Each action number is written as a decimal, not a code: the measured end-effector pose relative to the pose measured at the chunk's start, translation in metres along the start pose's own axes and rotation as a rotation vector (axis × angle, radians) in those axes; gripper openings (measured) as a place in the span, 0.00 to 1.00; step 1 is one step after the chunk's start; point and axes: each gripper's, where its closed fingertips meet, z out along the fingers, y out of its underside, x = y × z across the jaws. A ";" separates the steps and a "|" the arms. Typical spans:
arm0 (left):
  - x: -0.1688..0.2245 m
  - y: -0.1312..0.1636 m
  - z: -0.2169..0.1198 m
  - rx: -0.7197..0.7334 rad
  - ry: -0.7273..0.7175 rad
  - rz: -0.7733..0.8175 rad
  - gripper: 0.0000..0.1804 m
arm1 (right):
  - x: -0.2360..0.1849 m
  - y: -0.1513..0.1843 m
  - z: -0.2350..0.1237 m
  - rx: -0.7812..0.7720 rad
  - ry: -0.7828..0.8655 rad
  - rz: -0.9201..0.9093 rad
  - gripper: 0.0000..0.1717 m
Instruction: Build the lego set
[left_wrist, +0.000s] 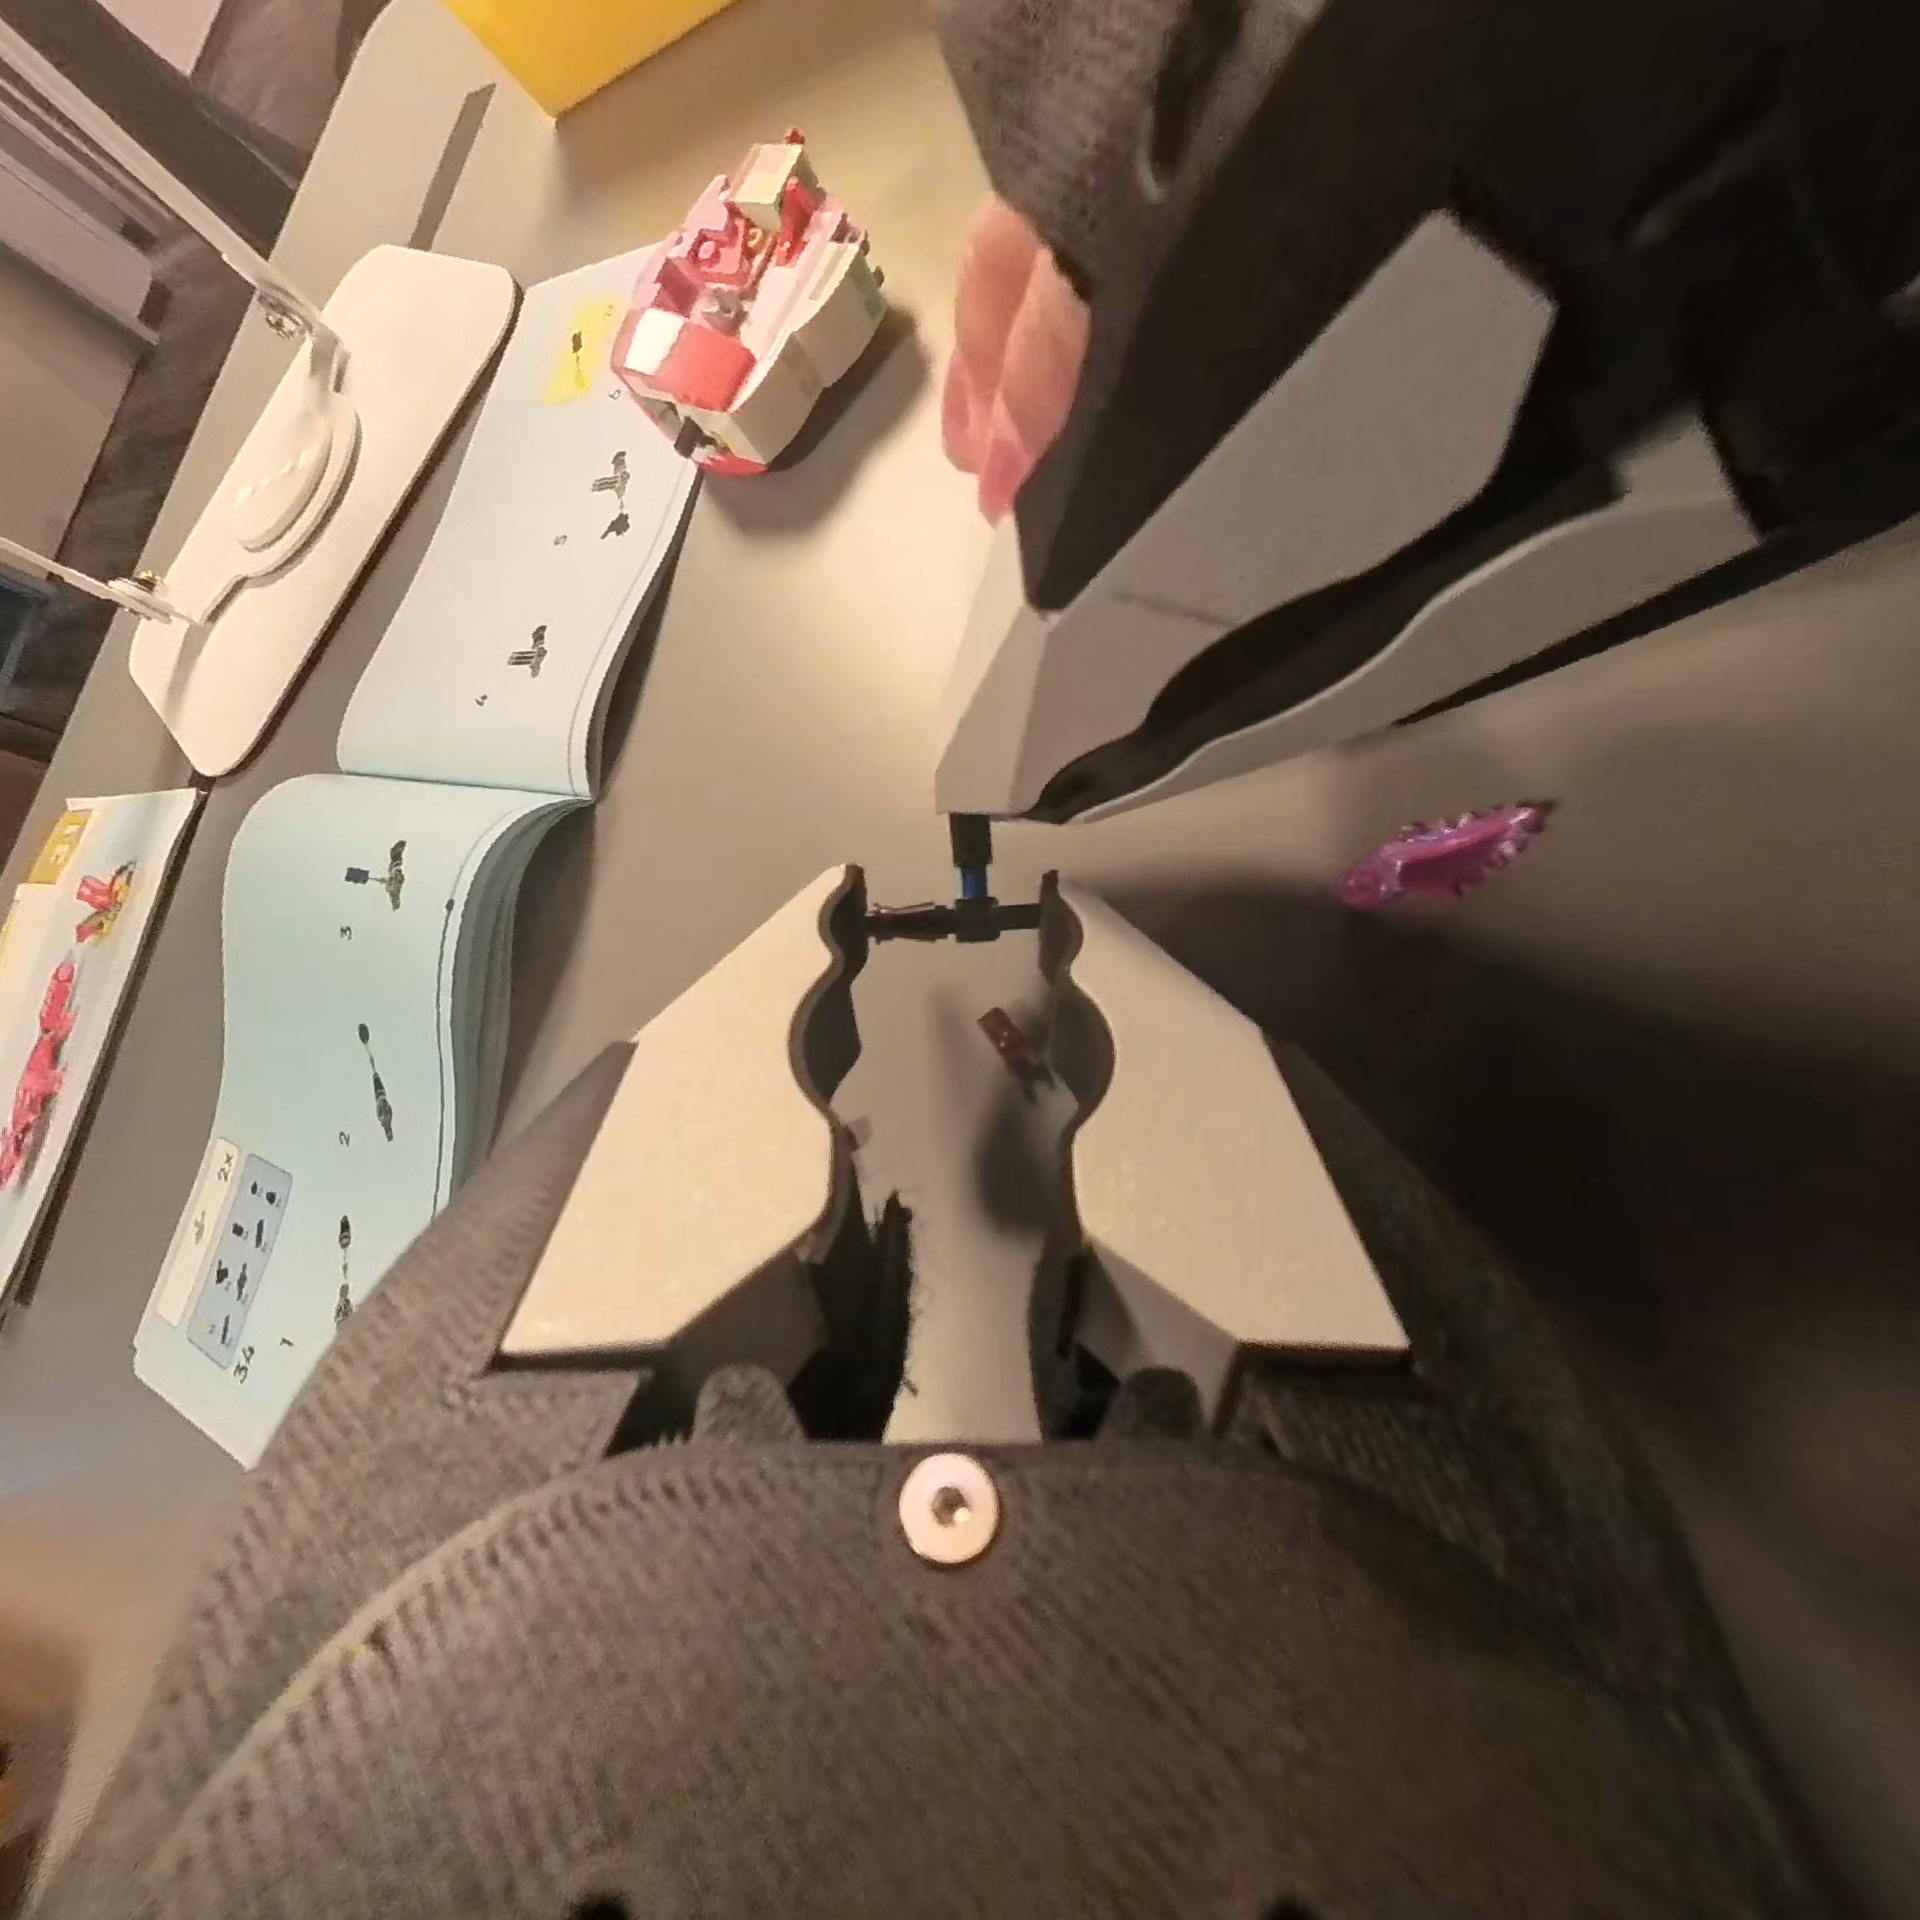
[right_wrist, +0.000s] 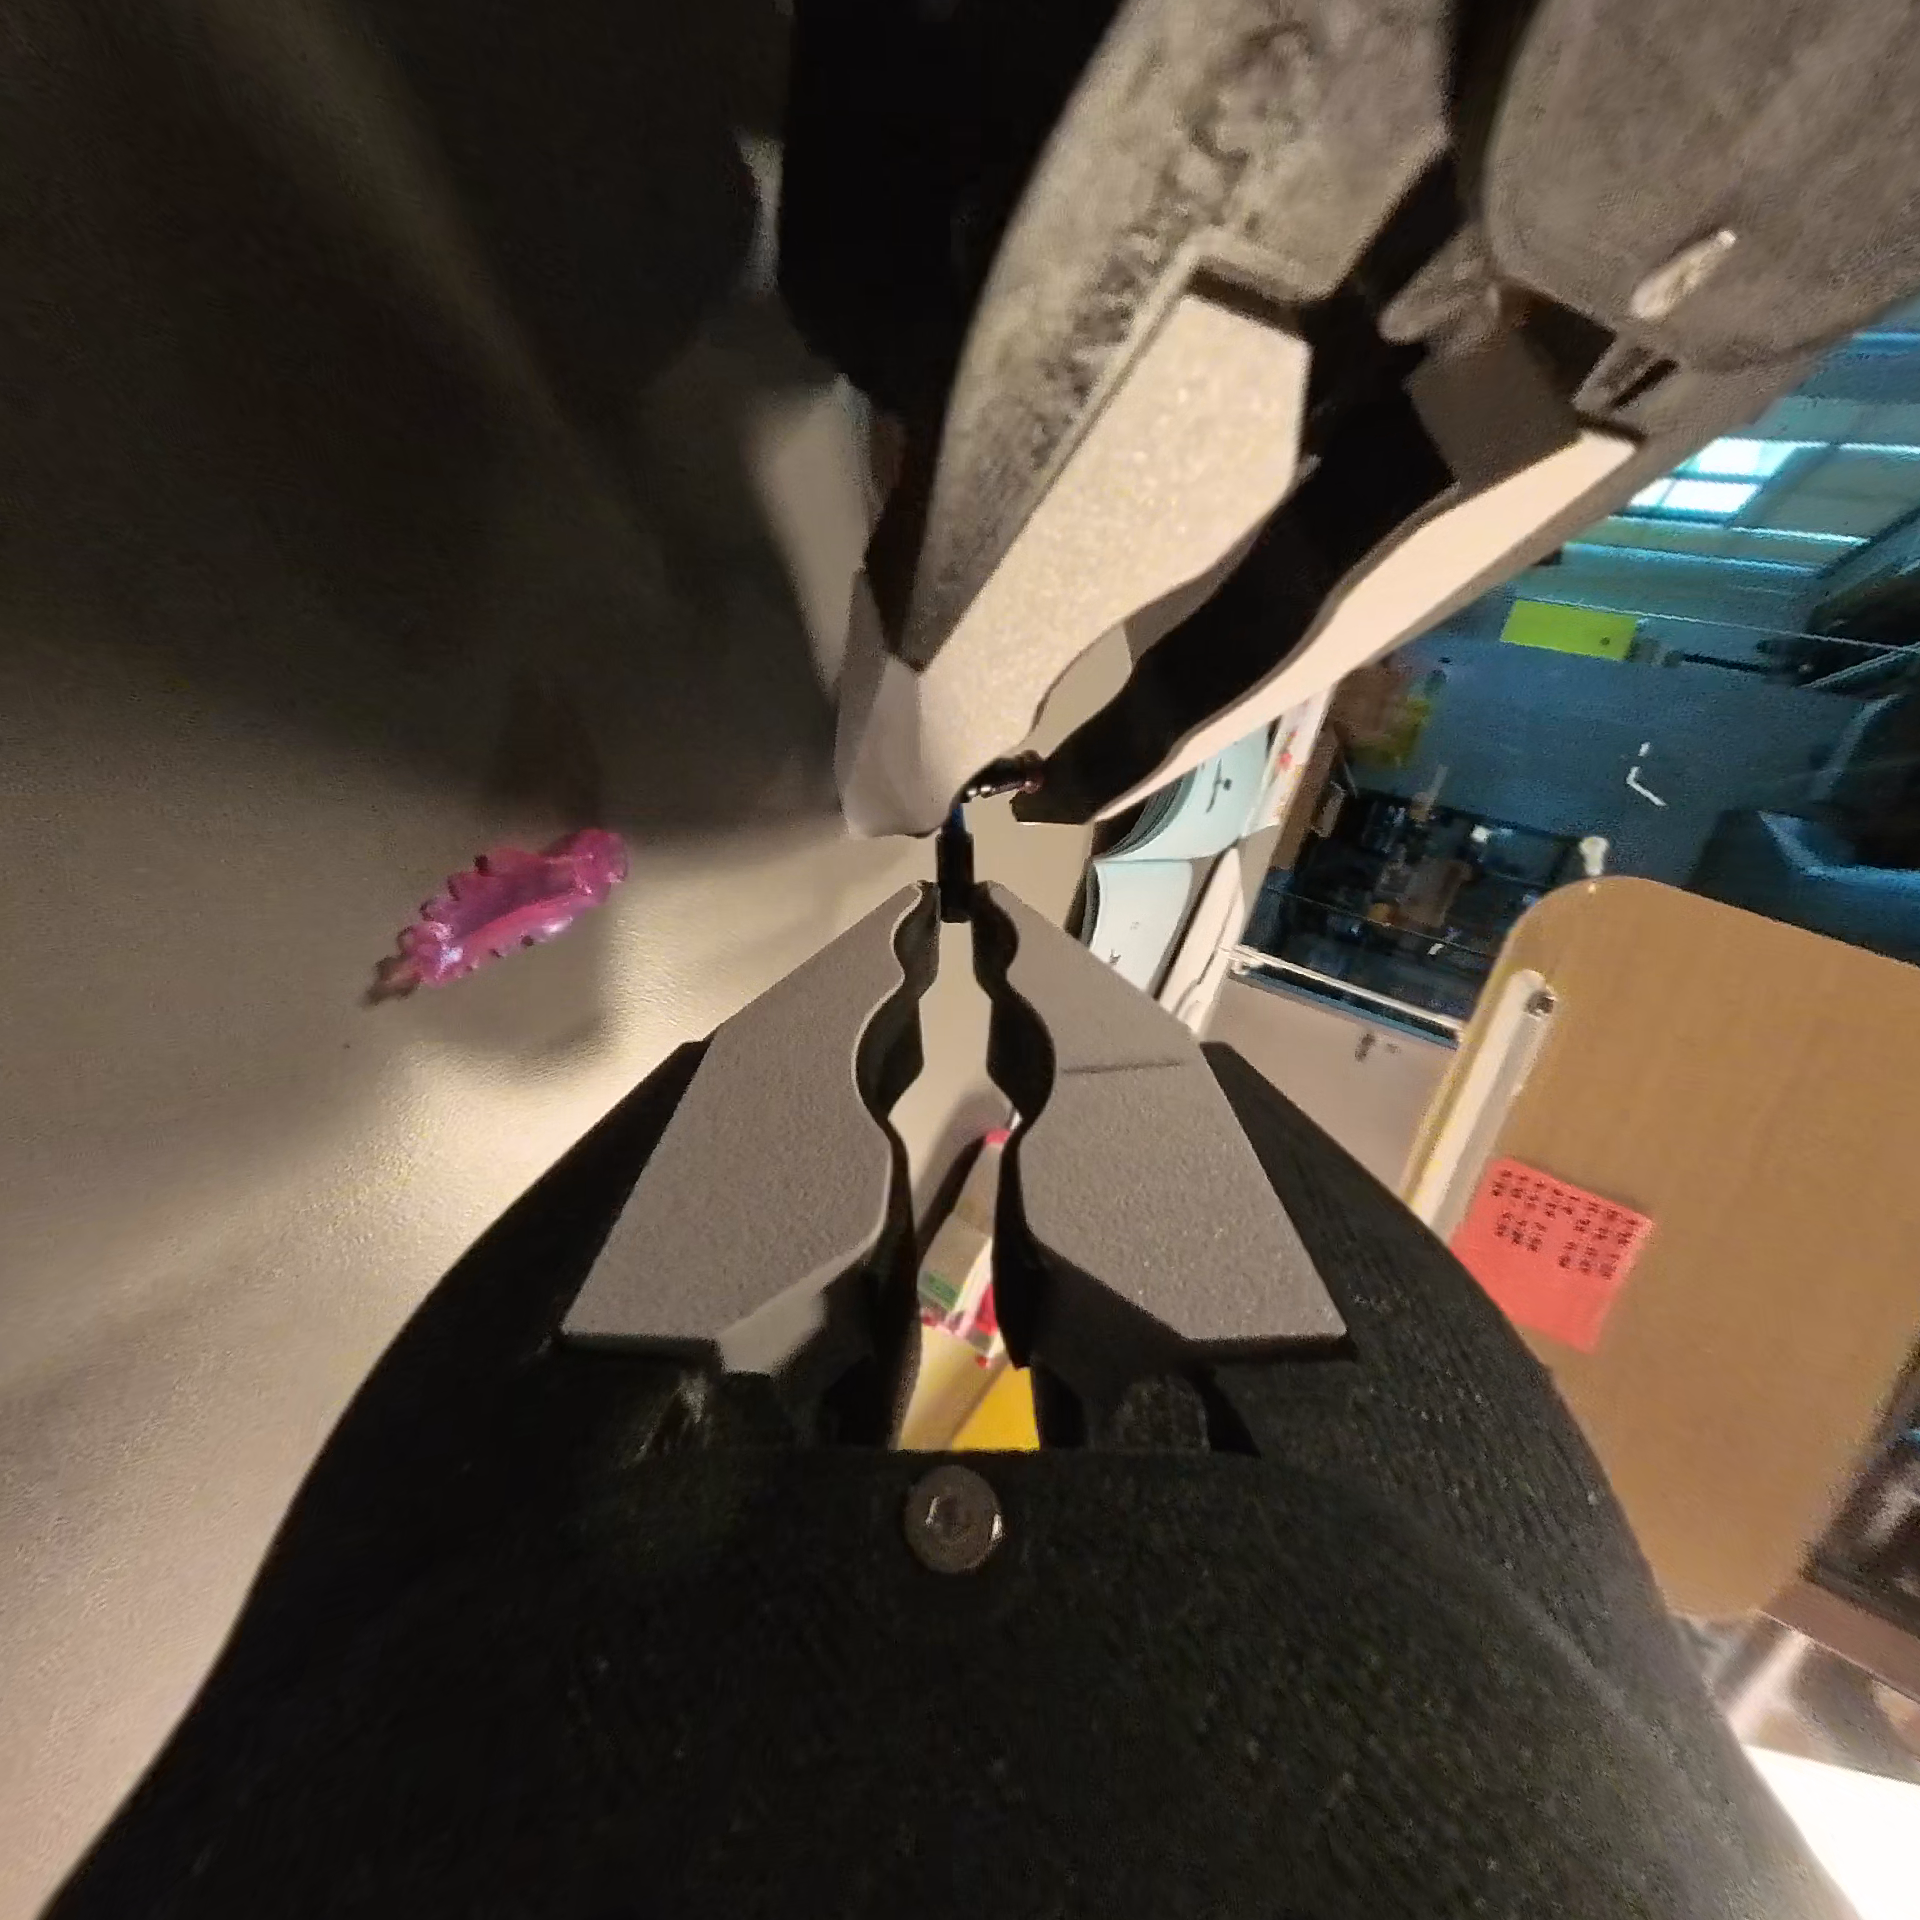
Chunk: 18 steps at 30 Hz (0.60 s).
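Above grey table (left_wrist: 790, 644), left gripper (left_wrist: 951, 920) clamps black rod (left_wrist: 914, 923); right gripper (right_wrist: 956, 899) pinches its black-blue peg (right_wrist: 954, 883).

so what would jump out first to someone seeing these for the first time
Probably the two hand-held grippers meeting tip to tip above the beige tabletop: the left hand-held gripper clamps a thin black rod piece endwise, while the right hand-held gripper pinches a small black and blue peg joined to it. Next, the translucent magenta toothed plastic piece right of the tips, and the pink and white brick-built vehicle by the open pale blue instruction booklet.
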 end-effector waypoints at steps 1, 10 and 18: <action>0.000 0.000 0.000 0.001 0.003 -0.008 0.18 | 0.000 0.001 0.001 -0.013 0.008 -0.019 0.02; 0.000 0.000 0.003 0.013 0.019 -0.064 0.18 | -0.002 0.003 0.004 0.000 0.000 0.010 0.02; -0.003 0.001 0.004 0.001 0.004 -0.117 0.18 | 0.001 0.003 0.003 -0.038 0.040 -0.039 0.02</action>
